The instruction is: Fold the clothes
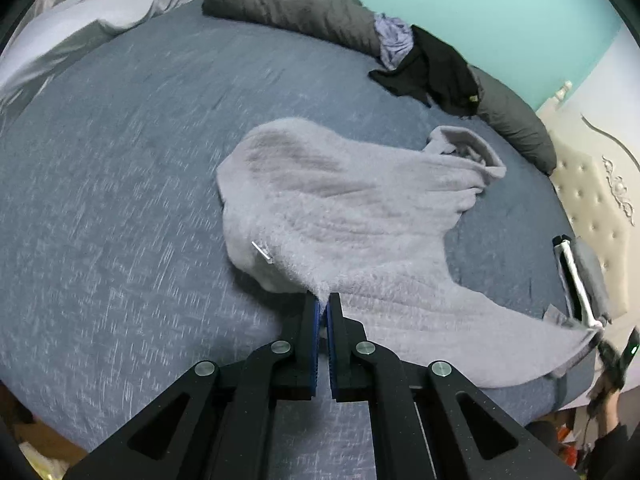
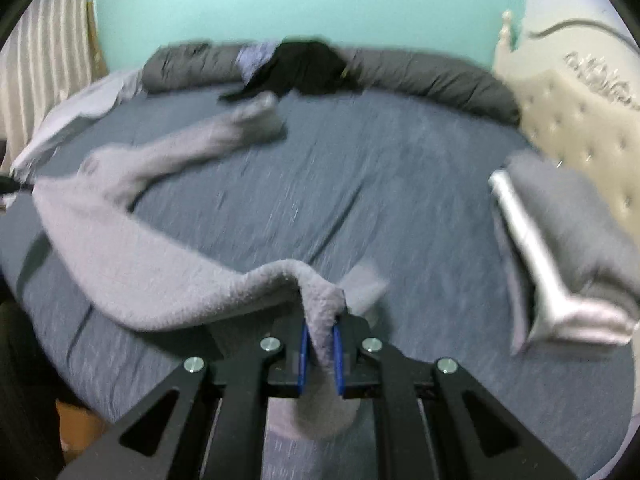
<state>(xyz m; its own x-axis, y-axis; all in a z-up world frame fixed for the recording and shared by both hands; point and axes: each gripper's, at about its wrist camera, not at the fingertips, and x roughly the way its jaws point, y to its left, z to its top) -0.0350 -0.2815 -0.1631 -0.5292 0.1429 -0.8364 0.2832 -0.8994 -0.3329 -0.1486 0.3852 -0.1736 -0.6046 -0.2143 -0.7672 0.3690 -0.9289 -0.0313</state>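
A fluffy light grey garment (image 1: 352,208) lies spread on the blue-grey bed sheet (image 1: 120,184). My left gripper (image 1: 323,300) is shut on its near edge, at the hem. In the right wrist view the same garment (image 2: 132,256) stretches off to the left with one sleeve (image 2: 240,124) pointing toward the far side. My right gripper (image 2: 320,320) is shut on a fold of it, and fabric hangs down between the blue pads. The right gripper also shows in the left wrist view (image 1: 600,336) at the garment's right corner. Both views are motion-blurred.
A folded grey garment with a white stripe (image 2: 560,248) lies on the bed's right side, near the cream tufted headboard (image 2: 580,120). A rolled dark grey duvet (image 1: 288,4) lines the far edge, with black clothes (image 1: 436,68) and a lilac cloth on it. A pale sheet (image 1: 80,28) lies far left.
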